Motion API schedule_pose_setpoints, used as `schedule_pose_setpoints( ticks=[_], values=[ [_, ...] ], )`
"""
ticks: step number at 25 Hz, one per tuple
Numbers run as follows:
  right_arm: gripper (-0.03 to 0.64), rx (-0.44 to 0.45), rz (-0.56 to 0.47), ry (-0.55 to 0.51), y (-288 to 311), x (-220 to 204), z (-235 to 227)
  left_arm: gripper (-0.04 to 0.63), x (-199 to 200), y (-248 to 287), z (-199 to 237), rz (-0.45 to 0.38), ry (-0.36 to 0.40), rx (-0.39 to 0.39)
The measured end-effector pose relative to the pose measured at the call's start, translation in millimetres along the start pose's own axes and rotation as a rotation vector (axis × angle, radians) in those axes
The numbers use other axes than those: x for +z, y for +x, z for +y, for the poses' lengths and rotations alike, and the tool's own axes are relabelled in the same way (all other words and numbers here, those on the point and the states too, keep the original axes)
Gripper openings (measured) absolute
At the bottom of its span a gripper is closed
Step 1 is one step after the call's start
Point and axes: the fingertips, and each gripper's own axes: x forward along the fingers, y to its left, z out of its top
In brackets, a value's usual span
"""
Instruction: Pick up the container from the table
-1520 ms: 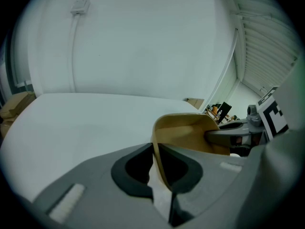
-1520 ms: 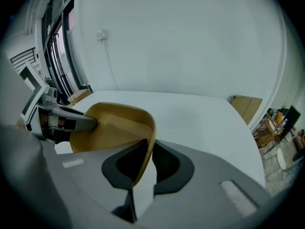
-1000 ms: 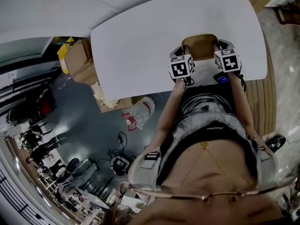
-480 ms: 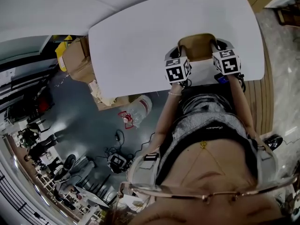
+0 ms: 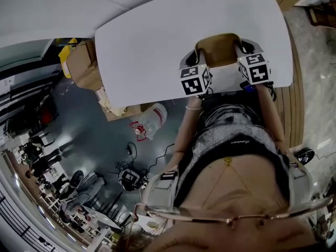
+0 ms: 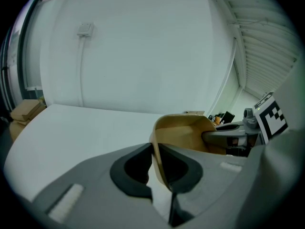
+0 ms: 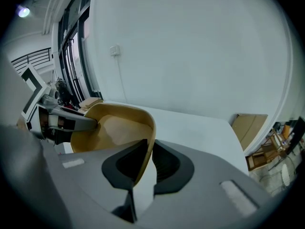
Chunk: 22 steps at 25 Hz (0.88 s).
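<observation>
A tan, open-topped container (image 5: 219, 50) is held over the near edge of the white table (image 5: 152, 51). My left gripper (image 5: 197, 56) is shut on the container's left wall, and my right gripper (image 5: 241, 50) is shut on its right wall. In the left gripper view the thin tan wall (image 6: 157, 159) runs between the dark pads, with the other gripper (image 6: 240, 132) across the container. The right gripper view shows the rim of the container (image 7: 119, 128) pinched between its pads (image 7: 167, 165). Whether the base touches the table is hidden.
Cardboard boxes (image 5: 86, 67) stand on the floor left of the table, with a plastic bag (image 5: 153, 118) and cables below them. A wooden board (image 7: 250, 125) leans at the far right. The person's torso fills the lower head view.
Both grippers and the container have shifted slightly up and left in the head view, with the table drifting the same way. Both grips are unchanged.
</observation>
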Motion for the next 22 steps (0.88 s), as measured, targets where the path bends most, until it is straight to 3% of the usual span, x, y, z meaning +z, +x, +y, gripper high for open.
schedule_pose_setpoints(
  ticks=[22],
  values=[
    [0.06,0.036,-0.072,-0.039,-25.6,41.8,-8.0,0.028,40.2,-25.4,-17.3,-0.088,-0.007,0.045]
  ],
)
